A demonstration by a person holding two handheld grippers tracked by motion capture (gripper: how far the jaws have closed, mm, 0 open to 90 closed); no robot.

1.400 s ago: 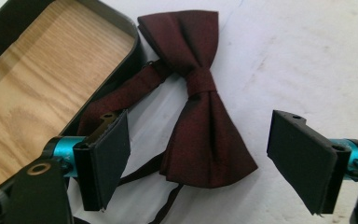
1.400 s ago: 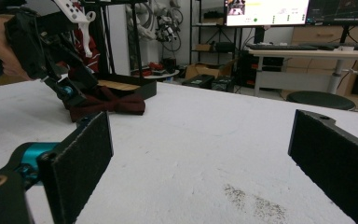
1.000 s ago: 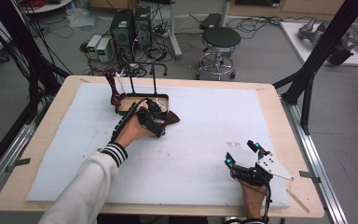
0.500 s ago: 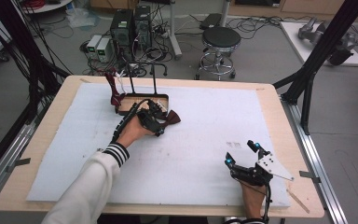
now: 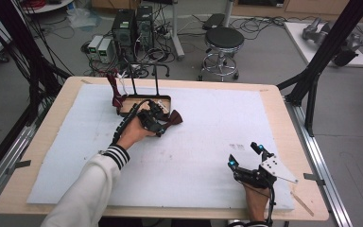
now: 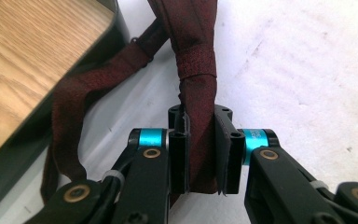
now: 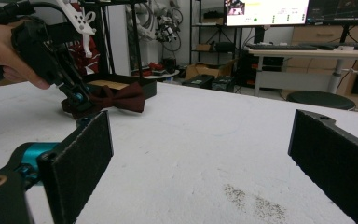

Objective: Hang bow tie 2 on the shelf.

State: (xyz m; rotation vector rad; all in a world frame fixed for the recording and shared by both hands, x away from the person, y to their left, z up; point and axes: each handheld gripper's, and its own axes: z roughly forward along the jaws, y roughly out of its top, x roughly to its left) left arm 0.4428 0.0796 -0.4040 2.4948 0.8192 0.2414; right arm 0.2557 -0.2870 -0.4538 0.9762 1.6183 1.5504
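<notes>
White foam sheeting covers most of the wooden bench (image 5: 283, 101), and behind it the floor is a tangle of cables, with two computer towers (image 5: 133, 29) and one round black stool (image 5: 223, 39) standing beyond the far edge. On the bench I count one dark tray (image 5: 144, 99) with a wooden floor and two thin black posts rising from it, one bow tie (image 5: 172, 117), and two hand-held tools.

From the left gripper view, the bow tie (image 6: 196, 70) is deep maroon cloth with a fine woven texture, pinched at its centre by a narrow band of the same cloth, its strap (image 6: 67, 116) trailing off toward the tray's black rim (image 6: 114, 32). From across the bench it reads as a neat bow lying on the foam just beside the tray's near right corner.

The left tool (image 5: 158, 124) has just been closing its jaws, and they now clamp one wing of the bow between the pads (image 6: 179, 154), the centre band sitting just past the fingertips. The other wing pokes out beyond the tool toward the right.

The right tool (image 5: 246, 155) rests well apart, near the bench's front right edge, jaws spread wide with nothing between them; its two black pads (image 7: 81, 158) frame bare foam.
</notes>
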